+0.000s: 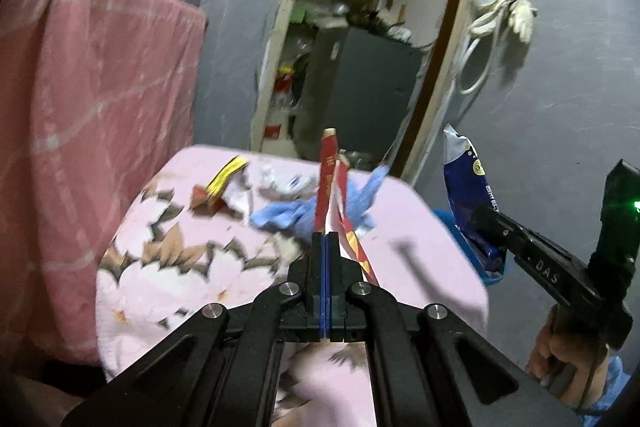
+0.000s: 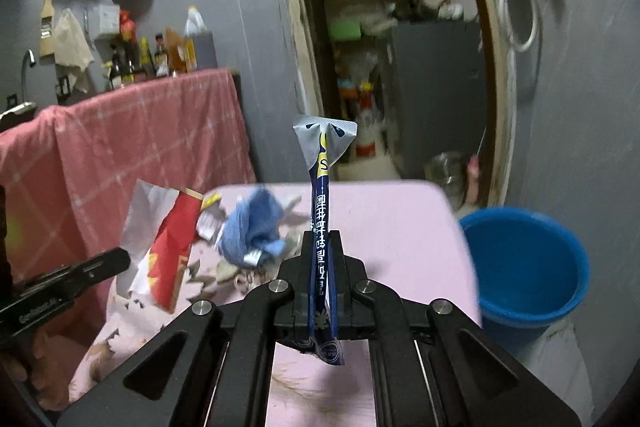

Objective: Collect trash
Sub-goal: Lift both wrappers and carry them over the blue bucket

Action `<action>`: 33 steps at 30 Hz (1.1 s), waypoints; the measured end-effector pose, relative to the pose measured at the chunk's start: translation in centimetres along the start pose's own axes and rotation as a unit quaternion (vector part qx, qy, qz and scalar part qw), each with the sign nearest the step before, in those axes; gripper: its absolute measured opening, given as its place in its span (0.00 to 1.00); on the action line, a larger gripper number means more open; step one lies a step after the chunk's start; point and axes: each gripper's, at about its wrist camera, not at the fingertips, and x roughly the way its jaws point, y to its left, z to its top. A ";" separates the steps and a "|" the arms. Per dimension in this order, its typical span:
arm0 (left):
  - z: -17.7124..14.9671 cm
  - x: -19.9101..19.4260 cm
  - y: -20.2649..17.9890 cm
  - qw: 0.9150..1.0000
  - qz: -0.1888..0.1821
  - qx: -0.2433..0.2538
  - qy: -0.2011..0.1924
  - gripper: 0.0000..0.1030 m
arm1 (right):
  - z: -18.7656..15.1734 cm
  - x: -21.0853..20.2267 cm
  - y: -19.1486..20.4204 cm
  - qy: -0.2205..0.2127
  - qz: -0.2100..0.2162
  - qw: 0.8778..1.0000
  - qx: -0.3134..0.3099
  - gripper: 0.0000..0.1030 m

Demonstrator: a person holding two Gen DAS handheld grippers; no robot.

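Note:
My left gripper (image 1: 326, 237) is shut on a red and white wrapper (image 1: 329, 187) and holds it above the pink floral tabletop (image 1: 168, 267); the wrapper also shows in the right wrist view (image 2: 170, 247). My right gripper (image 2: 322, 233) is shut on a blue and silver snack packet (image 2: 322, 187), held edge-on above the table; in the left wrist view the packet (image 1: 468, 195) hangs at the right. A blue cloth (image 2: 252, 227), a yellow and red wrapper (image 1: 222, 183) and crumpled white scraps (image 1: 280, 181) lie on the table. A blue bucket (image 2: 524, 267) stands right of the table.
A pink checked cloth (image 2: 132, 147) covers a counter at the left, with bottles (image 2: 156, 55) on top. An open doorway (image 2: 392, 67) to a cluttered room lies straight ahead. A cord and glove (image 1: 504, 23) hang on the grey wall at the right.

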 end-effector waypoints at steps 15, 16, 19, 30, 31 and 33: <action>3.9 5.0 -10.9 0.989 -0.096 0.053 -0.100 0.00 | 2.2 -6.3 -7.0 -0.155 -0.126 0.980 -0.008 0.03; 3.9 5.5 -11.8 0.988 -0.100 0.055 -0.102 0.00 | 2.2 -6.4 -7.6 -0.160 -0.135 0.978 -0.008 0.03; 4.0 7.8 -14.1 0.987 -0.110 0.063 -0.103 0.00 | 2.1 -6.3 -9.8 -0.176 -0.159 0.972 -0.006 0.03; 4.5 18.1 -19.7 0.990 -0.124 0.063 -0.026 0.00 | 0.2 -2.9 -18.3 -0.148 -0.196 0.968 0.049 0.03; 4.5 19.3 -20.1 0.990 -0.124 0.063 -0.010 0.00 | -0.2 -2.6 -18.9 -0.143 -0.197 0.968 0.056 0.03; 4.2 21.0 -20.7 0.991 -0.121 0.063 0.010 0.00 | -0.9 -1.5 -20.3 -0.128 -0.197 0.969 0.075 0.03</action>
